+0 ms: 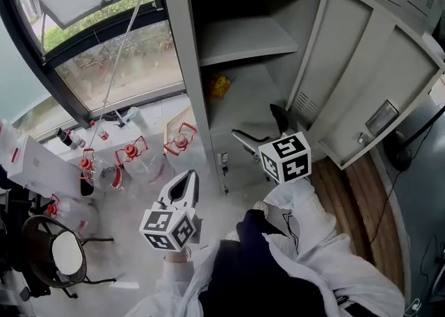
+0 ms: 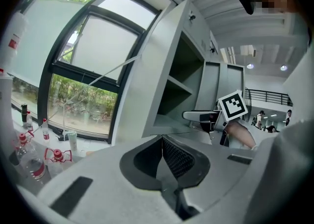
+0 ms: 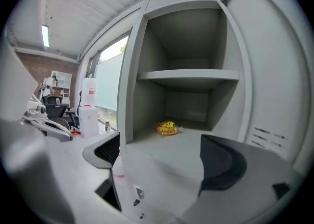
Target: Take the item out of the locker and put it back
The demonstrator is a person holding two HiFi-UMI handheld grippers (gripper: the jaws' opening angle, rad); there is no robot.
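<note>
Yellow packet (image 3: 167, 127) at rear of locker (image 3: 131, 95) lower compartment, straight ahead of right gripper (image 3: 162, 158) (nearer; jaws wide apart, empty, at the opening), long axis approx. crosswise to jaws; left gripper (image 2: 162, 155), jaws together, outside locker's left wall.

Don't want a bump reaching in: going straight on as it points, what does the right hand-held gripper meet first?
Probably the locker's left front post: it shows between the open jaws of the right hand-held gripper. Clear of that, the yellow item lies ahead. Depth unclear.
</note>
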